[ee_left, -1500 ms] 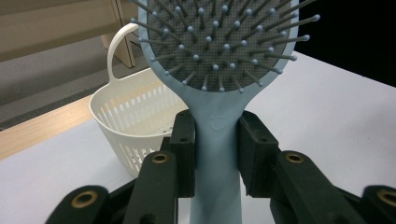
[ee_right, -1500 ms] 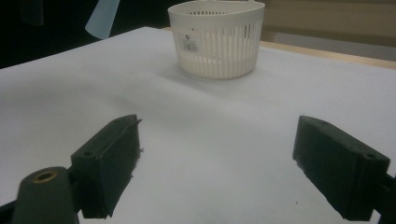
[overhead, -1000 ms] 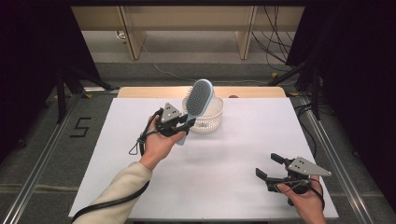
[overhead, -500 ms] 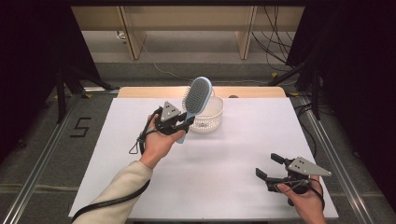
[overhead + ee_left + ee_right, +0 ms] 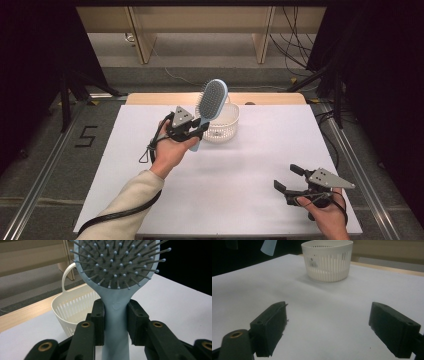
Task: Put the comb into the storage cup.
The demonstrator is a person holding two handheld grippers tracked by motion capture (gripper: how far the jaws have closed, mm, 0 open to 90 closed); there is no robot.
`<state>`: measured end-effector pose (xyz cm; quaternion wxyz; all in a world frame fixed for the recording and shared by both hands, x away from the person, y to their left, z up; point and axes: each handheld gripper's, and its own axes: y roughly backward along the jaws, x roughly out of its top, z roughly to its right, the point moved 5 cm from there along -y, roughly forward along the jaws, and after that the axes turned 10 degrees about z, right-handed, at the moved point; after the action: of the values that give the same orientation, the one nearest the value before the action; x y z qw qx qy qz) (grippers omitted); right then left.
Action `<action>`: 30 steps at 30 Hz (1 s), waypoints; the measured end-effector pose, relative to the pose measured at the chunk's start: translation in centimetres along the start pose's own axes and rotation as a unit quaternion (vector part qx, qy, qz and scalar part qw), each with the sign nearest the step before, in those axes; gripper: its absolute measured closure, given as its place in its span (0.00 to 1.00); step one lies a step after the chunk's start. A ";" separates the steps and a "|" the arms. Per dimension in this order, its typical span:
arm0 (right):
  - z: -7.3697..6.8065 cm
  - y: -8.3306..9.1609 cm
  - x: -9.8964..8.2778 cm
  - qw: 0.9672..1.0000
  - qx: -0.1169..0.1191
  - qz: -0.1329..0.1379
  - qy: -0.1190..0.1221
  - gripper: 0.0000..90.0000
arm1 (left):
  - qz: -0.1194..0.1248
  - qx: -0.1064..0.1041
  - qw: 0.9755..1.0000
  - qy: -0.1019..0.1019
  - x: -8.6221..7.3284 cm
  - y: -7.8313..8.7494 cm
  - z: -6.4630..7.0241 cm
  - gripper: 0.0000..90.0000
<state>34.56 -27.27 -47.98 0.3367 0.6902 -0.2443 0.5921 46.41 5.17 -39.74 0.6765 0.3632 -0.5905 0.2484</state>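
The left gripper (image 5: 192, 131) clamps the hairbrush (image 5: 210, 105) by its handle, head up (likely bound for the basket (image 5: 225, 125)); the right gripper (image 5: 290, 179) rests wide open, empty.

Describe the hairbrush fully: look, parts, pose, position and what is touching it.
The hairbrush is pale blue, plastic by its look, with an oval head, a grey pad of ball-tipped bristles and a flat handle. It is held off the table, head up and tilted, beside the white slotted basket without touching it. The left gripper clamps the handle just below the head, one black jaw on each side.
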 end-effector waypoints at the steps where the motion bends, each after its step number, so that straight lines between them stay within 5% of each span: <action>1: 0.0 0.0 0.0 1.000 0.000 0.000 0.000 0.17 | 0.001 0.000 1.000 0.000 0.1 0.0 0.0 0.77; 30: 0.0 0.0 0.0 1.000 0.000 0.001 0.000 0.17 | 0.013 -0.001 1.000 0.005 1.4 -0.9 -0.1 0.77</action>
<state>34.56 -27.28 -47.97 0.3361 0.6902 -0.2450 0.5921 47.38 4.61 -38.56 0.6761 0.3536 -0.5924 0.2586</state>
